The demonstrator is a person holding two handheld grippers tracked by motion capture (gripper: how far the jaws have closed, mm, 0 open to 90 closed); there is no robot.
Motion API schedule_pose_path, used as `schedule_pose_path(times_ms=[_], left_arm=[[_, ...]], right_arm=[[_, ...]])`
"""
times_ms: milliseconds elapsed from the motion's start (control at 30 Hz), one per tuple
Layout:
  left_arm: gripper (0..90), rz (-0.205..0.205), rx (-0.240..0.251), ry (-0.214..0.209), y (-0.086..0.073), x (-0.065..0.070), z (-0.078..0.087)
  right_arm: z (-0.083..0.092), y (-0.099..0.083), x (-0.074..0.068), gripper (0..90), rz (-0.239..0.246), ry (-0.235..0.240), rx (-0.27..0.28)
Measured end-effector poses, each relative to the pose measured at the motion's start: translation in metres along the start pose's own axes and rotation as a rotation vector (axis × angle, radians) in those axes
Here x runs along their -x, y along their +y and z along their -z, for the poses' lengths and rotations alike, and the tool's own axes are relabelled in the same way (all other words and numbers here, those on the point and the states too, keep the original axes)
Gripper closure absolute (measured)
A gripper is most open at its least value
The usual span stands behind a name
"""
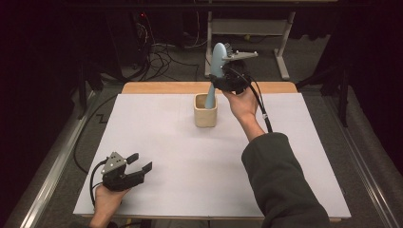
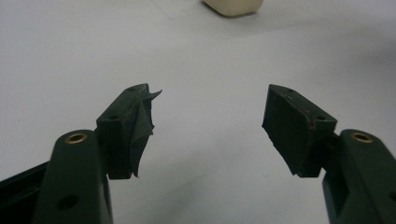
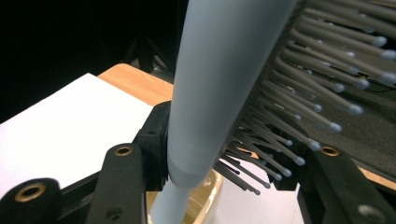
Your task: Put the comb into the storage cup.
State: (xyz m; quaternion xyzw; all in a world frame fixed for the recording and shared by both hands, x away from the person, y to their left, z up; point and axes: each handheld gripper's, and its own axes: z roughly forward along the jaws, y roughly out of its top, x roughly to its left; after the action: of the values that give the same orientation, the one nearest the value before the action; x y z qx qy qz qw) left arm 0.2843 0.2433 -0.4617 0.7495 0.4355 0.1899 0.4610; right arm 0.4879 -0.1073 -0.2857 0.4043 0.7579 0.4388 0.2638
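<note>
A light blue hairbrush (image 1: 217,59) stands upright with its handle down inside a cream cup (image 1: 206,116) at the back middle of the white table cover. My right gripper (image 1: 223,78) is shut on the brush just above the cup. In the right gripper view one jaw presses the smooth back of the hairbrush (image 3: 219,70) and the other sits among its bristles, with the cup (image 3: 205,200) below. My left gripper (image 1: 140,161) rests near the front left corner, open and with nothing in it. In the left gripper view it (image 2: 208,126) points across bare cover toward the cup (image 2: 232,5).
The white cover (image 1: 190,166) lies on a wooden table whose far edge (image 1: 166,87) shows behind the cup. Beyond it are cables on the floor (image 1: 161,54) and the white legs of a frame (image 1: 285,47). A metal rail (image 1: 52,171) runs along the left side.
</note>
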Motion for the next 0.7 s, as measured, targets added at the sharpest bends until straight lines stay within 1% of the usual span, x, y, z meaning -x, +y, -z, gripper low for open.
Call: schedule_pose_path(times_ms=[467,700], left_arm=[[33.5,0.001,0.001,-0.002,0.0,0.0001,0.0002],[33.5,-0.002,0.001,-0.002,0.0002,0.0006,-0.0003]], right_arm=[[-0.0033,-0.0007,0.0006,51.4,-0.004,-0.013,0.01],[-0.0052,-0.0015,0.0002,51.4,0.004,-0.026,0.01]])
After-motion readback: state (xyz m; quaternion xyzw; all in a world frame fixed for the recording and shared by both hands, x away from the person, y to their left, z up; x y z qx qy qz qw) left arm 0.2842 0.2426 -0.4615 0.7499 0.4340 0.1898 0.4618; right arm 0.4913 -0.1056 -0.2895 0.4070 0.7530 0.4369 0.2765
